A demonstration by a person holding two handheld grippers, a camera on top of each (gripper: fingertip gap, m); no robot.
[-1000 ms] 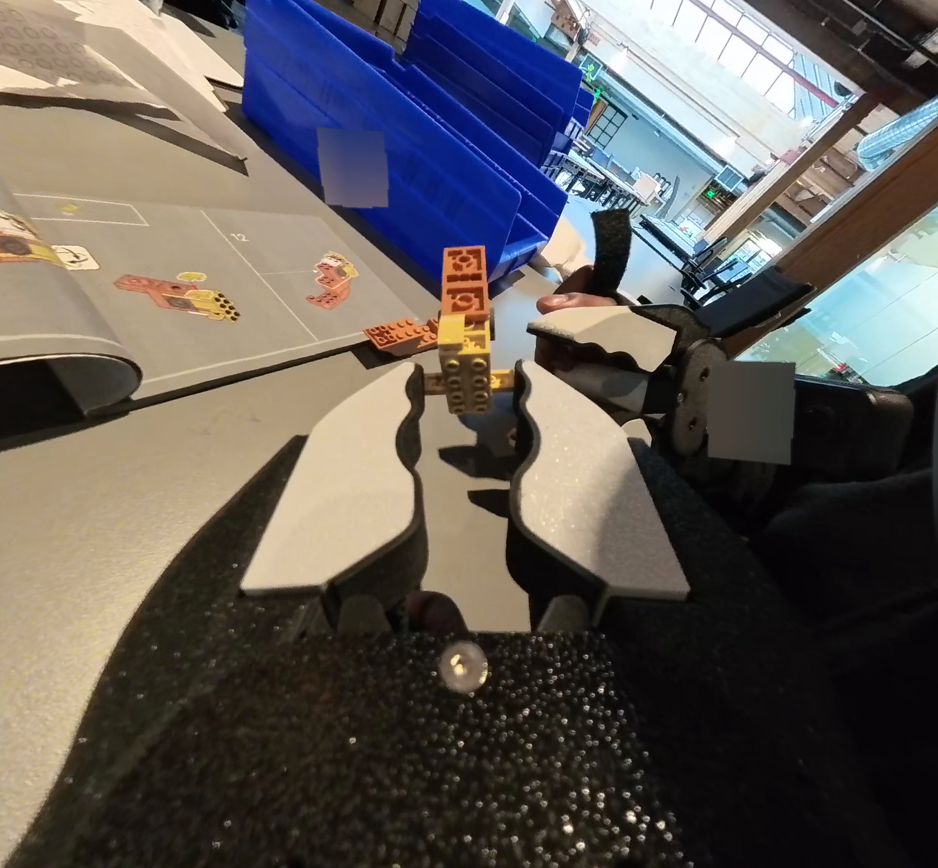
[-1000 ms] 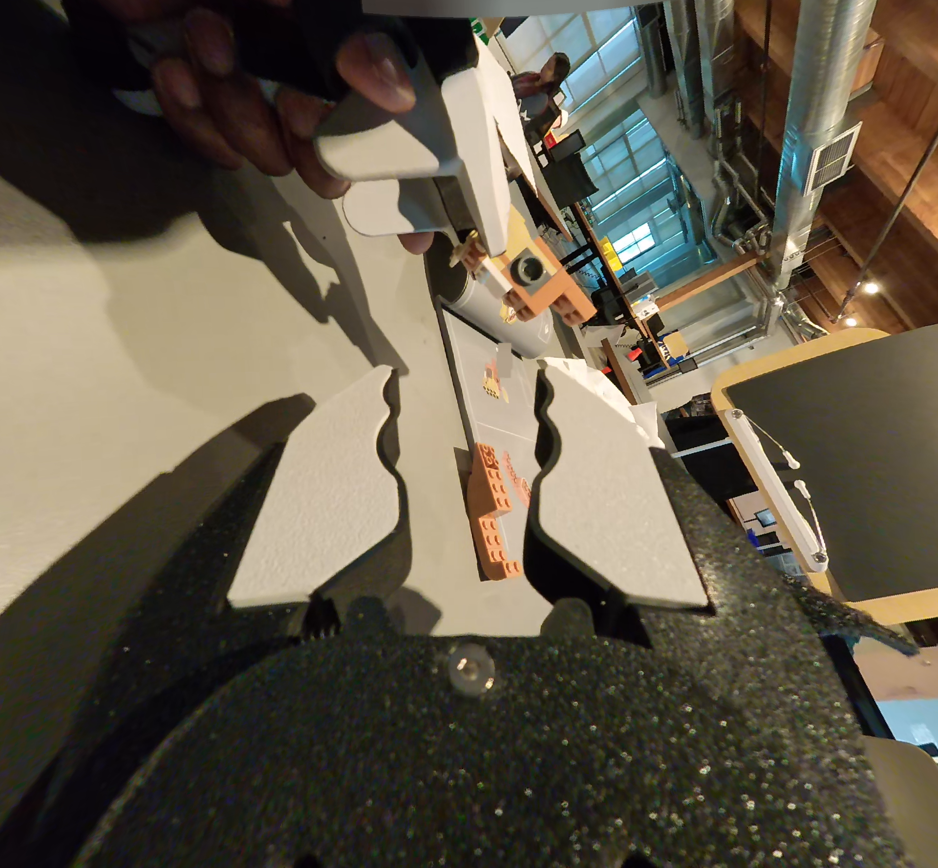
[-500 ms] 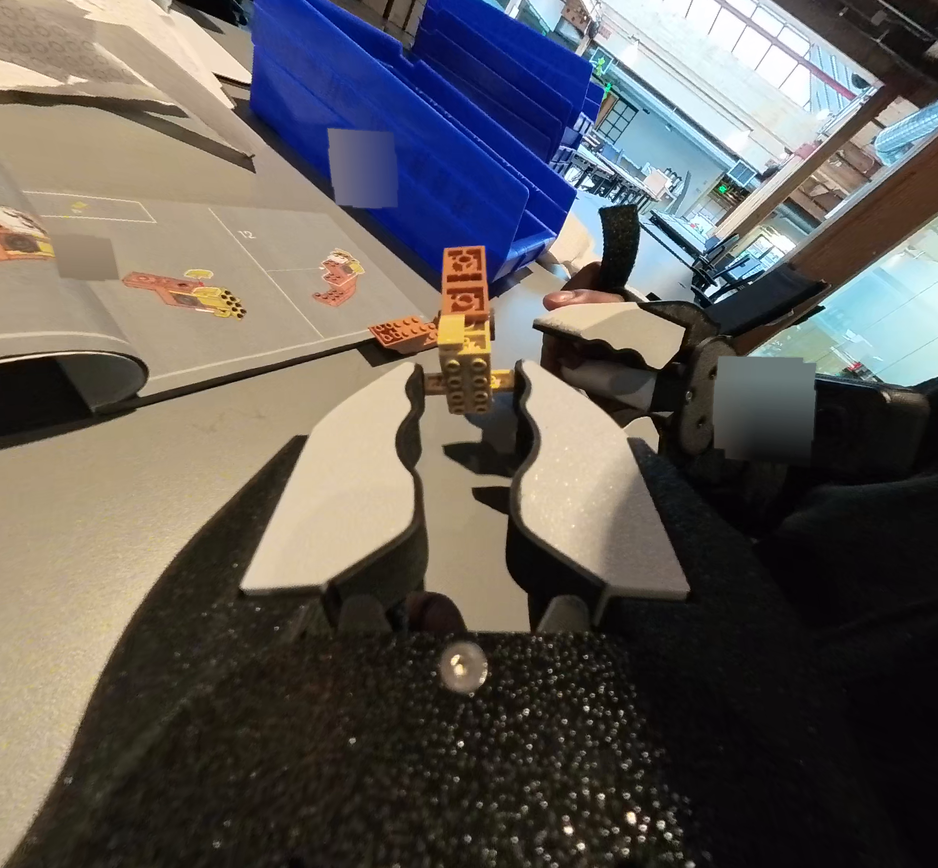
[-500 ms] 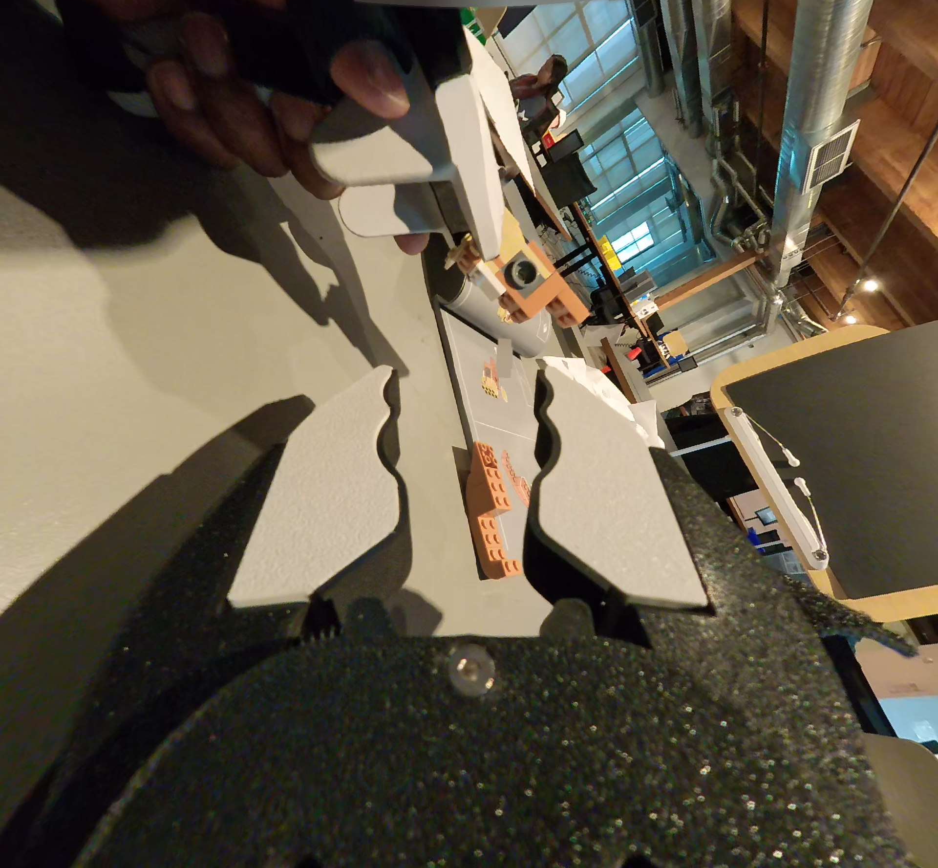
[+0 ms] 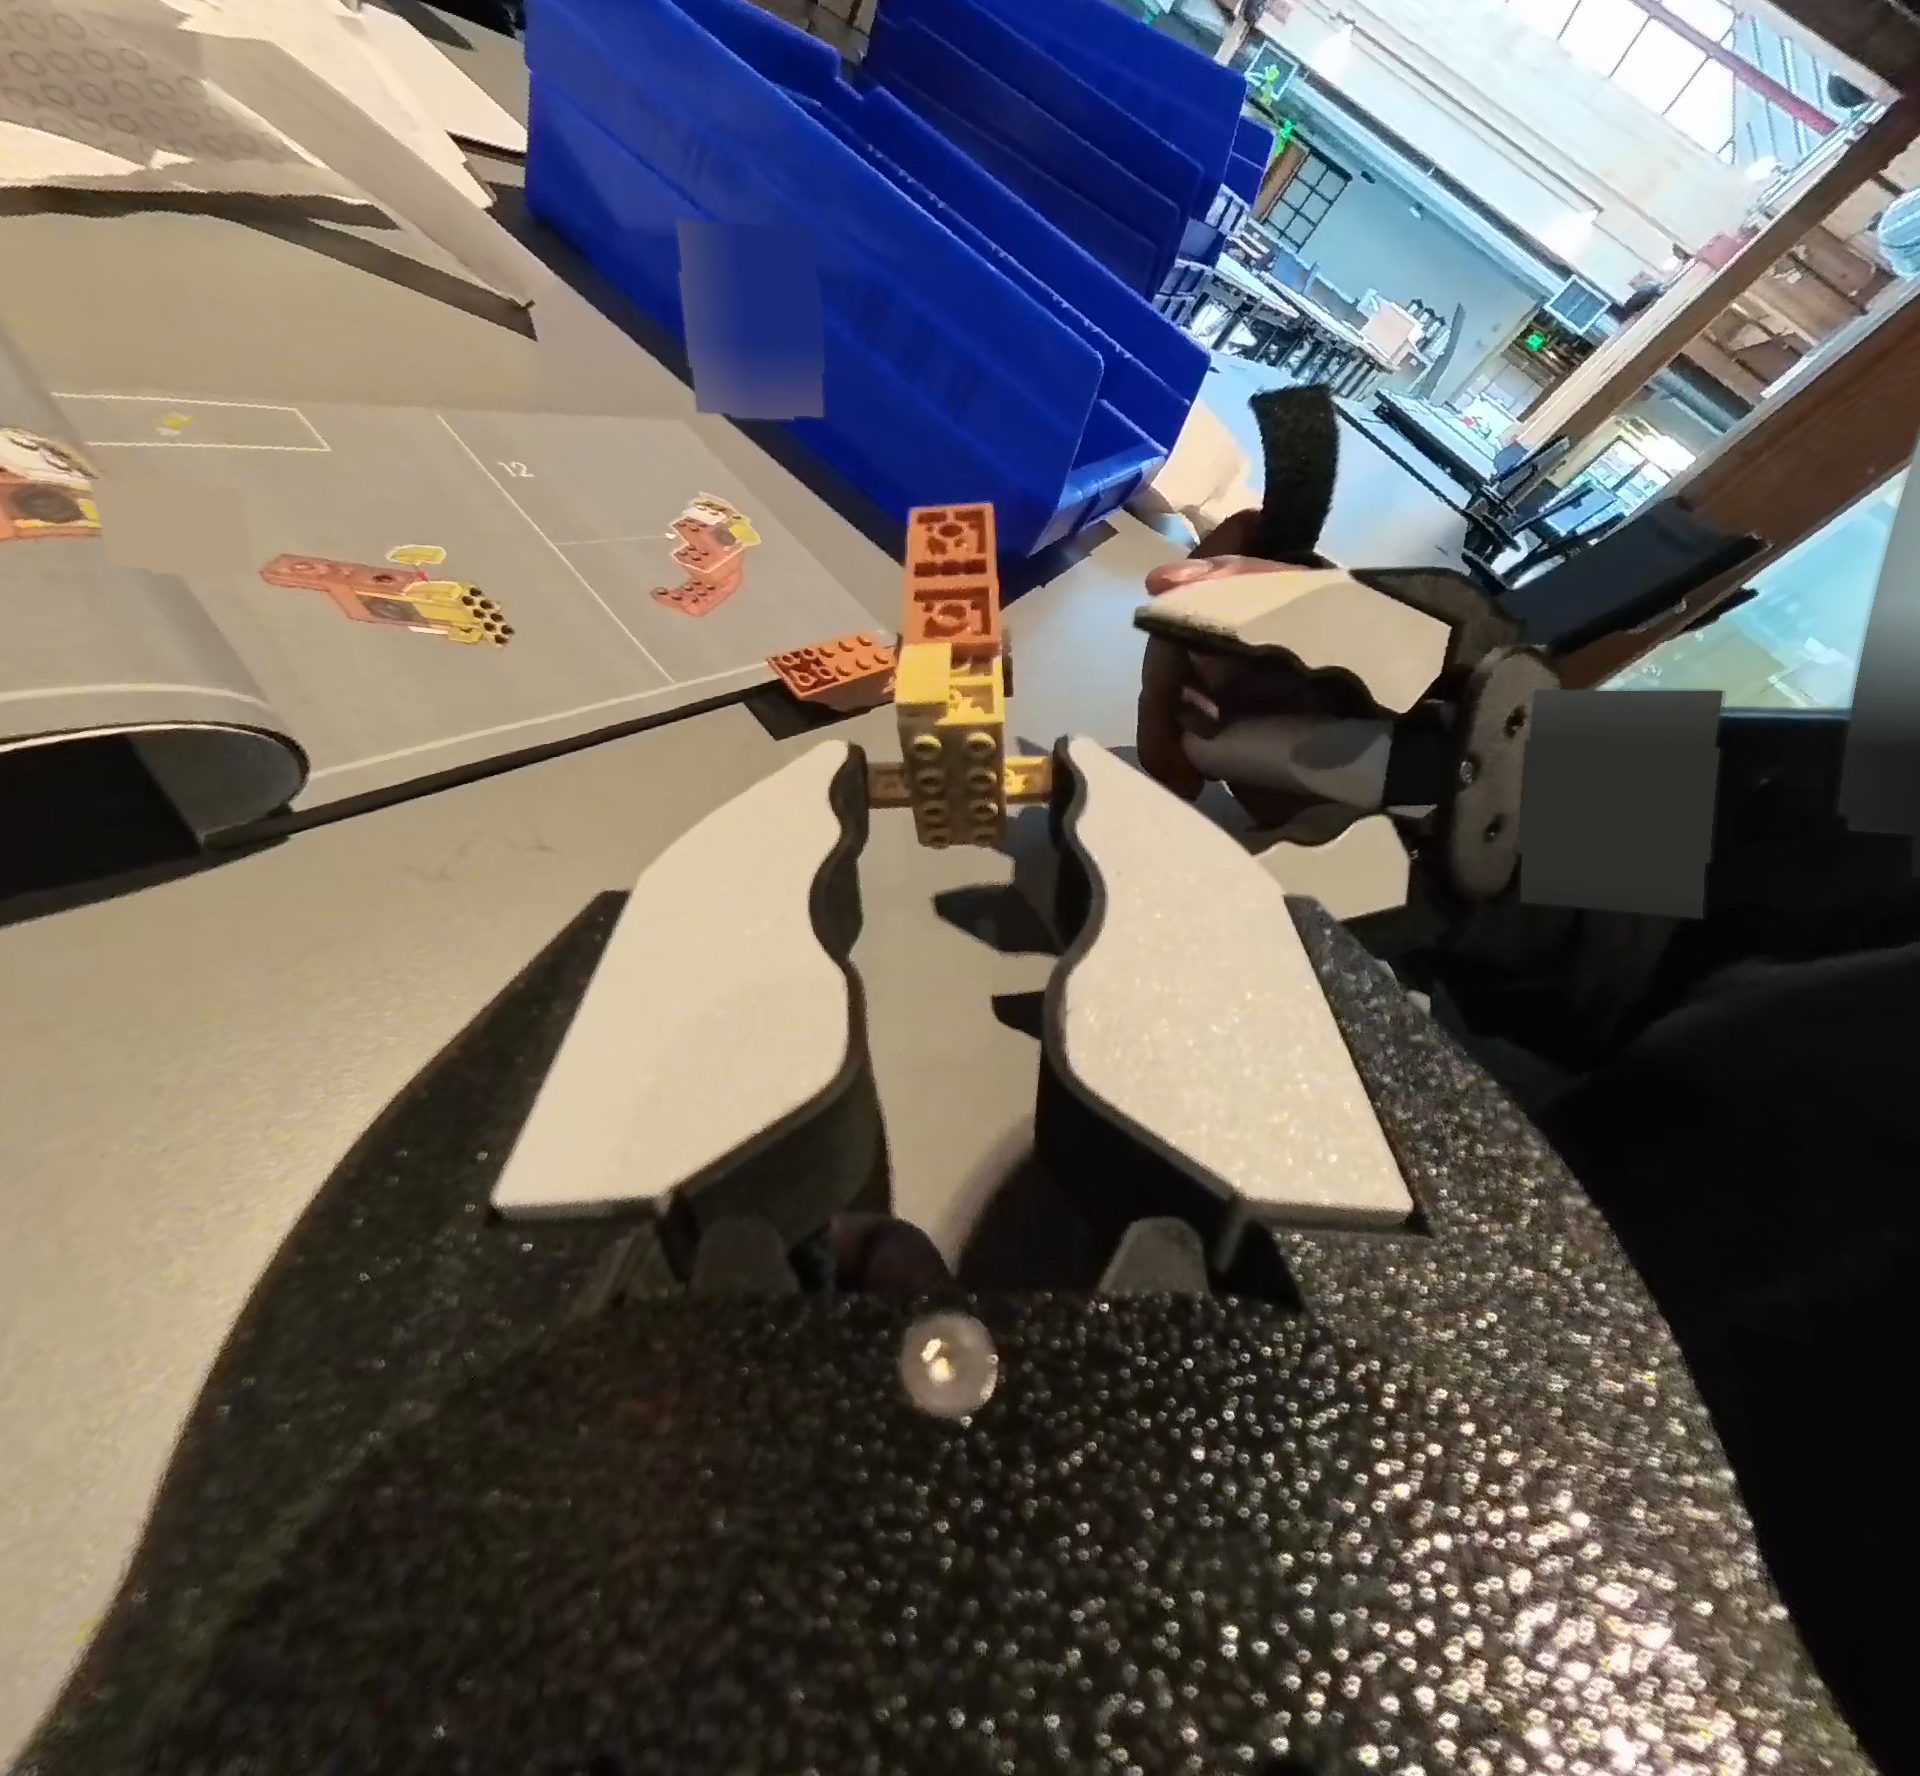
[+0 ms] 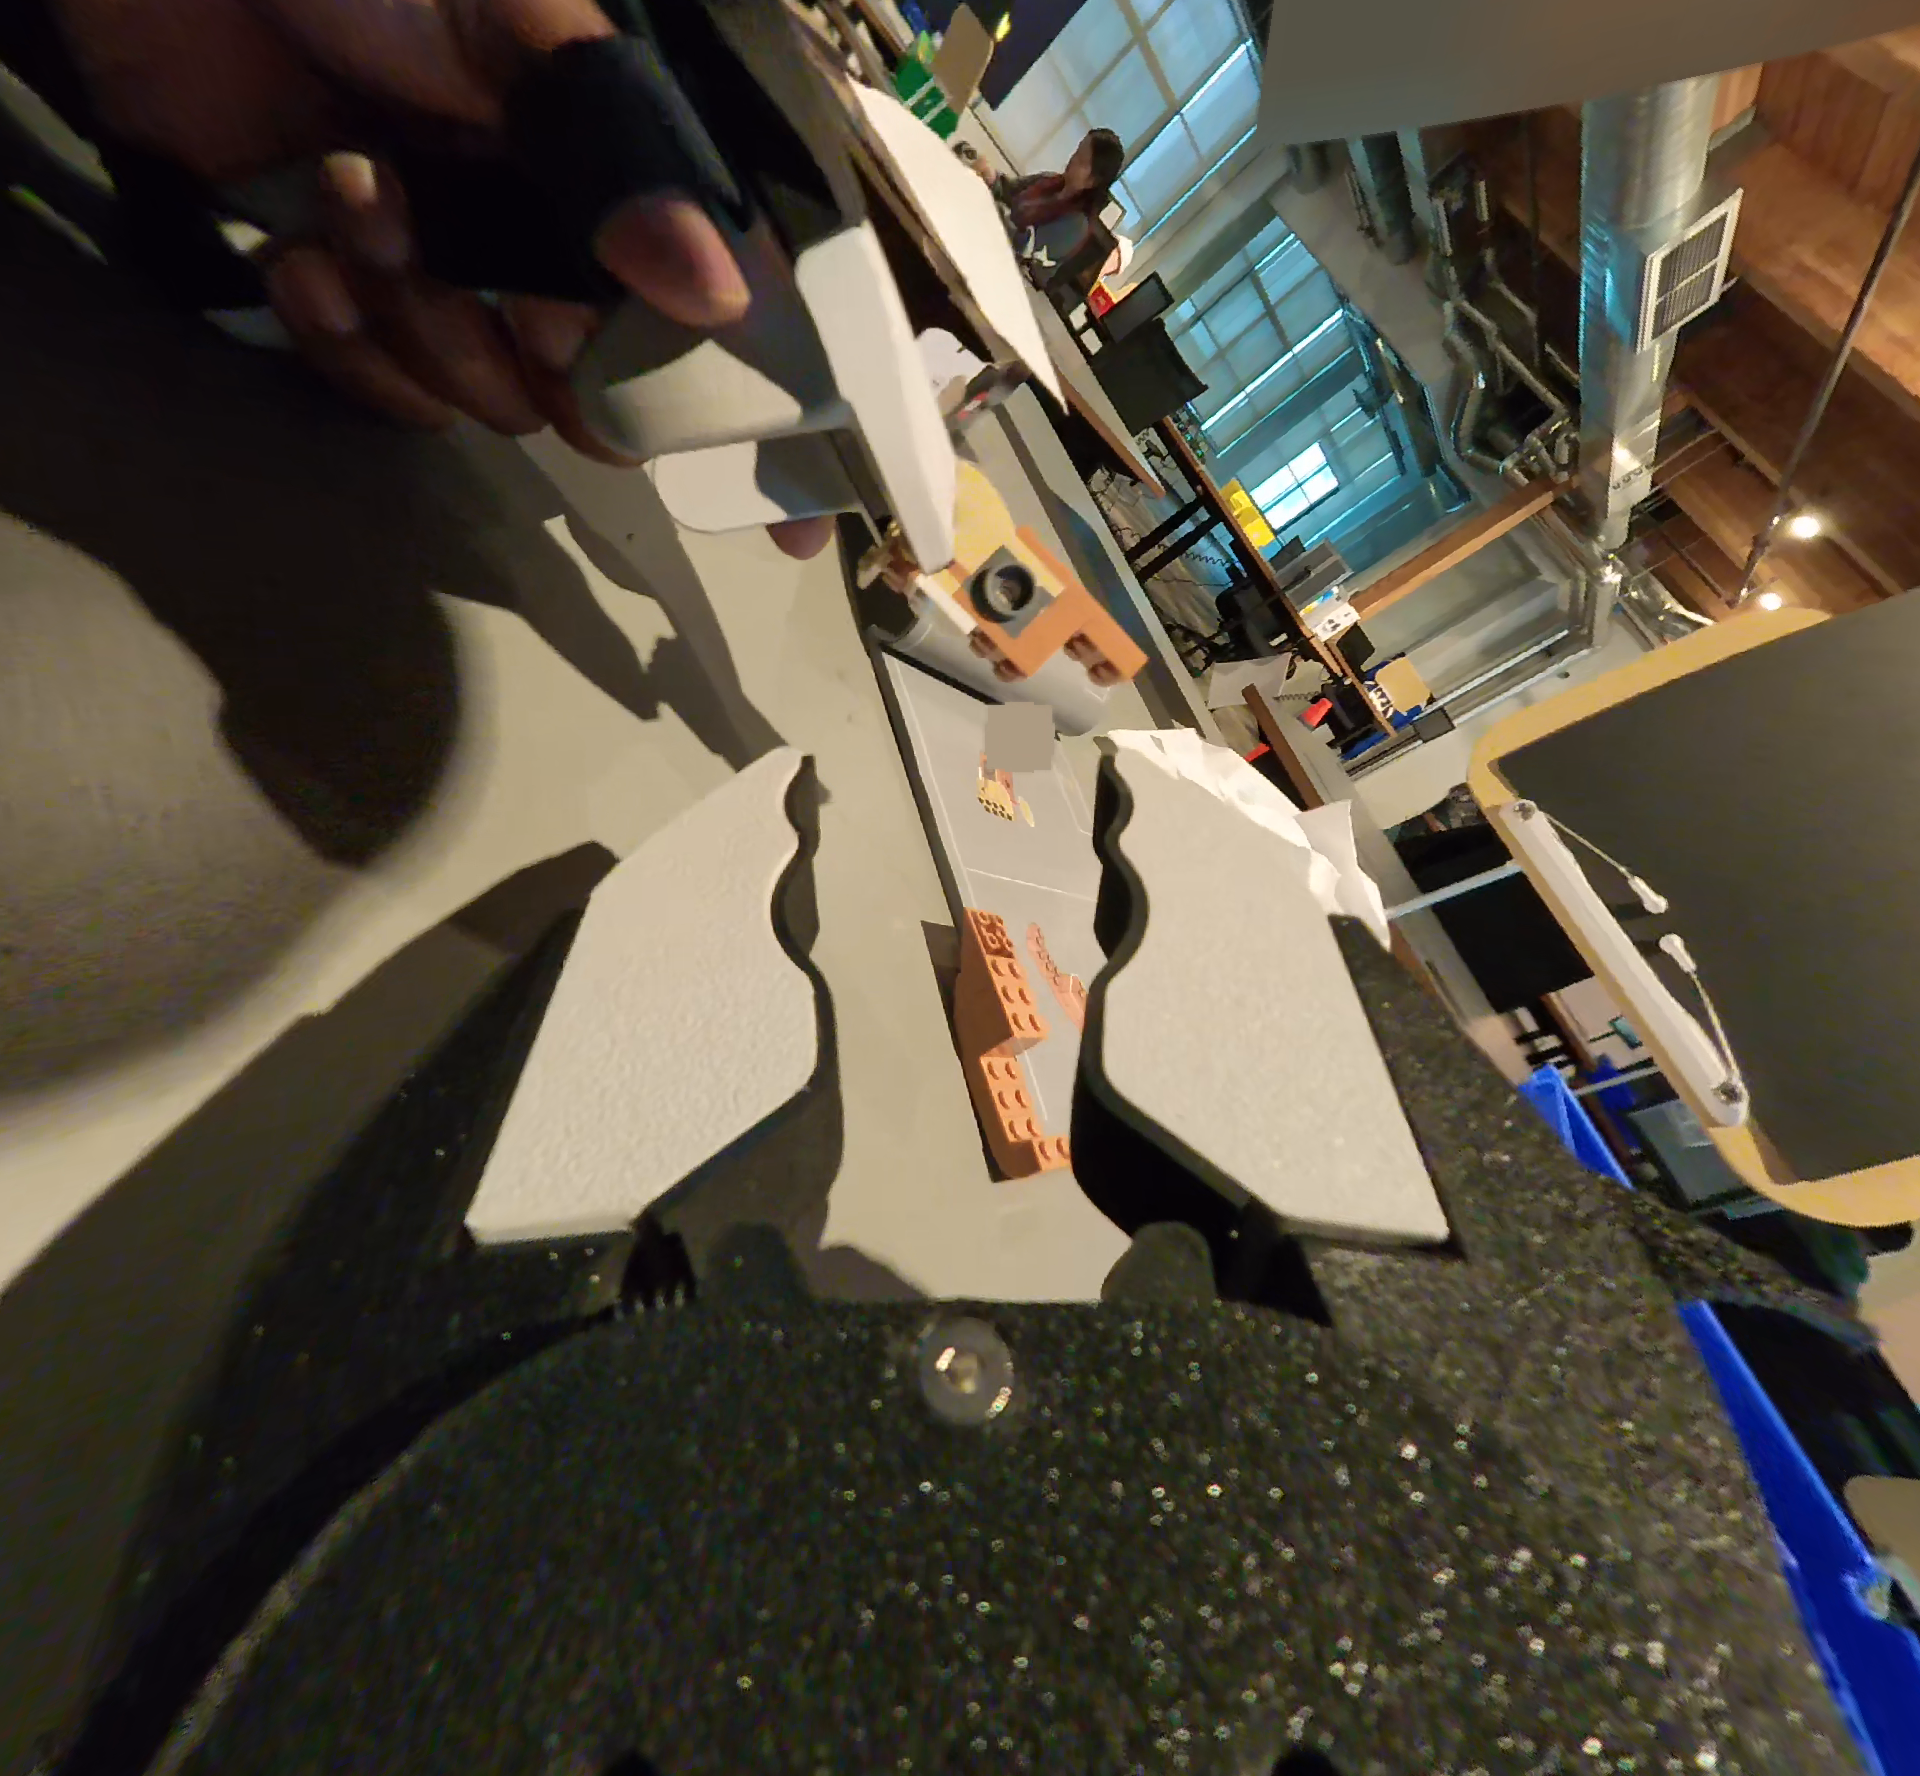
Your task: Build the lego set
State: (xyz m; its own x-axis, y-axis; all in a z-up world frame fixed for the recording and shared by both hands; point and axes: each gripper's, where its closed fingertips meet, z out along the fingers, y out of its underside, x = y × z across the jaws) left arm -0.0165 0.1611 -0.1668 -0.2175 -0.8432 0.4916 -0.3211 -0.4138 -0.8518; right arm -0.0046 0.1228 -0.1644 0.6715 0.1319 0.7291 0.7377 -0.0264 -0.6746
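Observation:
My left gripper [image 5: 954,776] is shut on a small lego assembly [image 5: 951,666], a yellow brick with two orange bricks stacked above it, held upright above the grey table [image 5: 312,1051]. In the right wrist view this gripper [image 6: 862,531] and the assembly [image 6: 1029,609] show at upper centre, held by a hand. My right gripper [image 6: 951,770] is open and empty, pointing across the table at a loose orange lego piece [image 6: 1013,1030] lying on the edge of the instruction booklet [image 6: 1023,833]. The right gripper also shows in the left wrist view [image 5: 1174,687], just right of the assembly.
The open instruction booklet [image 5: 416,583] lies on the left with the loose orange piece [image 5: 836,672] at its corner. Blue plastic bins [image 5: 883,292] stand behind it. White paper sheets [image 5: 156,85] lie at the far left. My hands' fingertips stand some 5 cm from each other. It is some 9 cm from my right tips to the loose orange lego piece [image 6: 1013,1030]. Look for it in the left wrist view [image 5: 881,664] too.
Both grippers have shifted only slightly. The left gripper keeps its hold on the assembly, and it looms a little nearer in the right wrist view. The right gripper stays open.

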